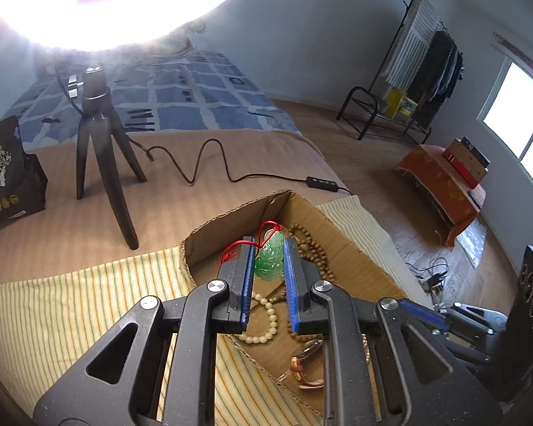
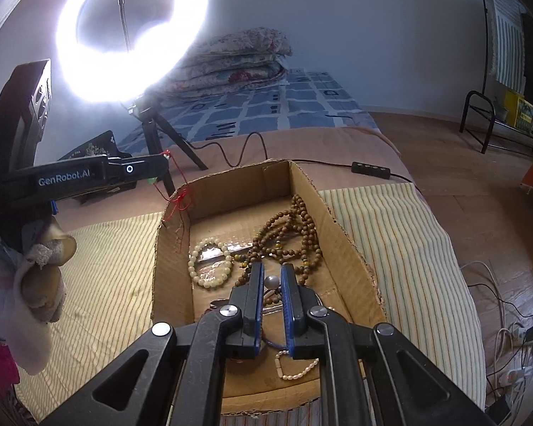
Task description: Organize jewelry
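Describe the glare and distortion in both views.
Left wrist view: ring light blows out the top, hazing the tripod; fisheye curves the room. Right wrist view: ring light is a clipped halo; cardboard box and beads stay sharp; edges bend.

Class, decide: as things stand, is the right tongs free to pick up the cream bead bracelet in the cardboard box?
Probably not yet: the right tongs are shut on a pearl piece. The cream bead bracelet itself lies uncovered in the cardboard box.

The bed [image 2: 380, 142] carries a striped cloth [image 2: 391, 220], cardboard box [image 2: 337, 227] and tripod [image 1: 103, 149].
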`<action>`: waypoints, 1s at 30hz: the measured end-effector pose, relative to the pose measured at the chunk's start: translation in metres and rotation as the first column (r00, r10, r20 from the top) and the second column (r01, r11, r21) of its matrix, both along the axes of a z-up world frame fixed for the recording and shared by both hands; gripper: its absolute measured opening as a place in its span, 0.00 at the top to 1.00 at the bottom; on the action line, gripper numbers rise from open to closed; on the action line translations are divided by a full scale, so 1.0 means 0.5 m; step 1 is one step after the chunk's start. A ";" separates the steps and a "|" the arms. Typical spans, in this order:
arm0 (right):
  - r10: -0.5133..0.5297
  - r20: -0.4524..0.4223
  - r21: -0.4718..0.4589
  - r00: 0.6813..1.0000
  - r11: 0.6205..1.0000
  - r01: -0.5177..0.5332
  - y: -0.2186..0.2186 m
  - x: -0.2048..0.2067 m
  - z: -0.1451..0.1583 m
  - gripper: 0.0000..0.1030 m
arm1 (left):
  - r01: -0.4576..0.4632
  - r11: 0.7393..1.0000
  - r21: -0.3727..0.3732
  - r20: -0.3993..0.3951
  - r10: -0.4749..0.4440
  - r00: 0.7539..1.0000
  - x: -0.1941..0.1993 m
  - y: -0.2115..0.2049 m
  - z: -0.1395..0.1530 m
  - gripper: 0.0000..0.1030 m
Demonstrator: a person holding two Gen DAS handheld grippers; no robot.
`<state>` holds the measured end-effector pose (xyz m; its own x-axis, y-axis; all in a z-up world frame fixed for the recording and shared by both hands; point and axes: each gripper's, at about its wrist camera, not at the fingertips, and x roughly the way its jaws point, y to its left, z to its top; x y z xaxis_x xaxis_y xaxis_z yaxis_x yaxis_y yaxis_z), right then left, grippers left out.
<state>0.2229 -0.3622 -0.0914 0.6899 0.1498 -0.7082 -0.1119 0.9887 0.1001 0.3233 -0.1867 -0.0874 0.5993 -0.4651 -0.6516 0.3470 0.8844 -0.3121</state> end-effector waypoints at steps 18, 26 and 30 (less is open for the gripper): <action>-0.005 0.008 -0.019 1.000 1.000 0.005 0.010 -0.003 0.006 0.73 | -0.006 0.999 0.049 0.030 0.005 1.000 -0.014 -0.008 0.014 0.86; -0.021 0.026 -0.059 0.999 0.998 0.022 0.017 -0.011 0.013 0.34 | -0.002 0.998 0.062 0.039 0.000 0.999 -0.024 -0.013 0.025 0.77; -0.036 0.041 -0.064 0.999 0.997 0.039 0.017 -0.019 0.024 0.24 | -0.011 0.998 0.055 0.063 0.008 0.998 -0.034 -0.008 0.037 0.60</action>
<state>0.2136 -0.3539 -0.0795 0.7221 0.0782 -0.6874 -0.0774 0.9965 0.0321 0.3064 -0.1908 -0.0688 0.6437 -0.4239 -0.6371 0.3560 0.9029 -0.2411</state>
